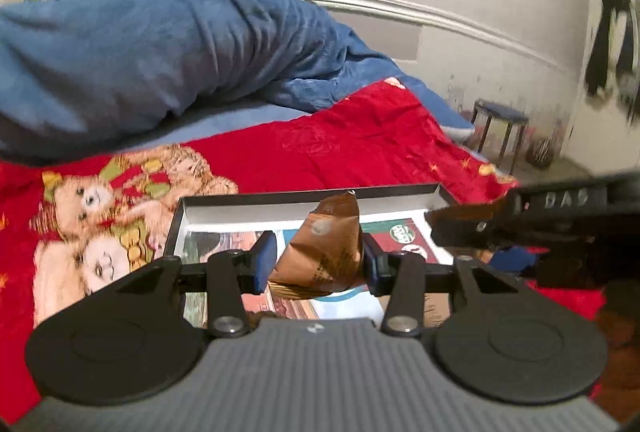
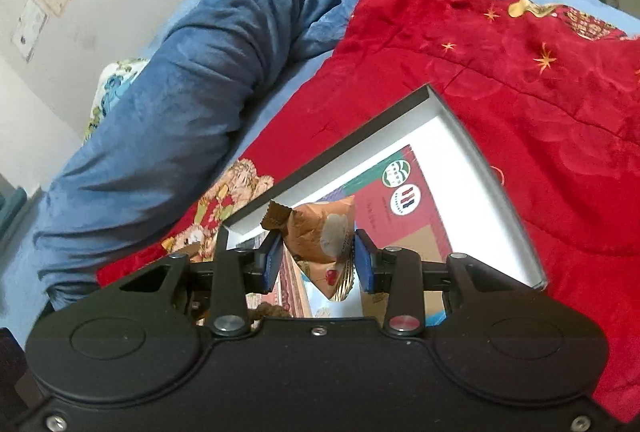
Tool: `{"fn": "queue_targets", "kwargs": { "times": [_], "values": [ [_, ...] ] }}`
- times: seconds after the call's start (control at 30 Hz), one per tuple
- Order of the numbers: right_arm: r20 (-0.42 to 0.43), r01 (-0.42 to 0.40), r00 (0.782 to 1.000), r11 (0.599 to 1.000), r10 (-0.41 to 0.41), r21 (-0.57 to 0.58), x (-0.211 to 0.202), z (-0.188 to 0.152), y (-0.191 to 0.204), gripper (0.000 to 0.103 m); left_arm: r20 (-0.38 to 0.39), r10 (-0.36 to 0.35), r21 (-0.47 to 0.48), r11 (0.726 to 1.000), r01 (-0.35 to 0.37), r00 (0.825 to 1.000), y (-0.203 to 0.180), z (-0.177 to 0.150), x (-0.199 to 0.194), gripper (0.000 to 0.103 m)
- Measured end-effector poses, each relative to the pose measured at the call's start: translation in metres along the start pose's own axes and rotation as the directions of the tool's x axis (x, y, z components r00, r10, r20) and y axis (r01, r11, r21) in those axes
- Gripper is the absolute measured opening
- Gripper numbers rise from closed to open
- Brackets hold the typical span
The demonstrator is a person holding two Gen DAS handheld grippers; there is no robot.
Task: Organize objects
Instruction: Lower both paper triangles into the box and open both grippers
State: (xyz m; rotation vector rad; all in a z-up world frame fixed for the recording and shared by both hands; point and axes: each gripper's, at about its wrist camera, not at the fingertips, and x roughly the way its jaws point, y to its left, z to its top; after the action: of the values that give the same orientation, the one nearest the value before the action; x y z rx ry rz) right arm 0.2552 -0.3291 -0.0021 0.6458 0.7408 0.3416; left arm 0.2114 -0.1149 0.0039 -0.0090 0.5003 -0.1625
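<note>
Blue duvet (image 1: 140, 48) behind open box (image 1: 304, 202)

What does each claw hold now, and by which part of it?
Each holds a brown crinkled foil snack packet, pinched across its puffed middle: one in the left claw, another in the right claw, above the shallow open box.

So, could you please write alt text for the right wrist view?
The right gripper holds a brown snack packet above an open box lying on a red blanket. A rolled blue quilt lies behind.
</note>
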Motion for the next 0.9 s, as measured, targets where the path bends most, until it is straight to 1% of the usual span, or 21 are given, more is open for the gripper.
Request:
{"fn": "queue_targets", "kwargs": {
  "times": [0.07,0.13,0.2,0.3,0.43,0.67,0.77,0.9],
  "values": [
    [-0.009,-0.015,1.000,0.999,0.015,0.039,0.005,0.000,-0.008,0.037,-0.005,0.015,0.041,0.999,-0.014,1.000,-0.009,-0.006,0.007,0.049],
    [-0.027,-0.015,0.999,0.998,0.017,0.068,0.014,-0.003,-0.014,0.037,-0.027,0.029,0.062,0.998,-0.027,0.999,-0.016,-0.012,0.016,0.049],
    [-0.044,-0.004,0.999,0.997,0.007,0.071,0.023,-0.005,-0.017,0.037,-0.049,0.020,0.043,0.999,-0.018,0.999,-0.018,-0.017,0.023,0.049],
    [-0.054,0.016,0.998,0.998,-0.012,0.058,0.031,-0.010,-0.016,0.037,-0.097,-0.012,-0.013,1.000,0.011,0.995,-0.018,-0.024,0.031,0.049],
    [-0.063,-0.008,0.998,0.997,0.013,0.073,0.032,-0.011,-0.019,0.037,-0.134,0.002,0.002,1.000,-0.001,0.991,-0.021,-0.033,0.040,0.049],
    [-0.071,0.005,0.997,0.998,0.000,0.069,0.031,-0.010,-0.022,0.037,-0.164,0.014,-0.023,1.000,-0.018,0.986,-0.018,-0.041,0.047,0.049],
    [-0.072,0.022,0.997,0.999,-0.020,0.038,0.031,-0.009,-0.020,0.037,-0.181,0.022,-0.021,0.999,-0.026,0.983,-0.017,-0.042,0.050,0.049],
    [-0.067,0.069,0.995,0.995,-0.074,-0.071,0.029,-0.011,-0.008,0.037,-0.194,0.030,-0.003,0.999,-0.032,0.980,-0.021,-0.045,0.052,0.049]
  ]
}}
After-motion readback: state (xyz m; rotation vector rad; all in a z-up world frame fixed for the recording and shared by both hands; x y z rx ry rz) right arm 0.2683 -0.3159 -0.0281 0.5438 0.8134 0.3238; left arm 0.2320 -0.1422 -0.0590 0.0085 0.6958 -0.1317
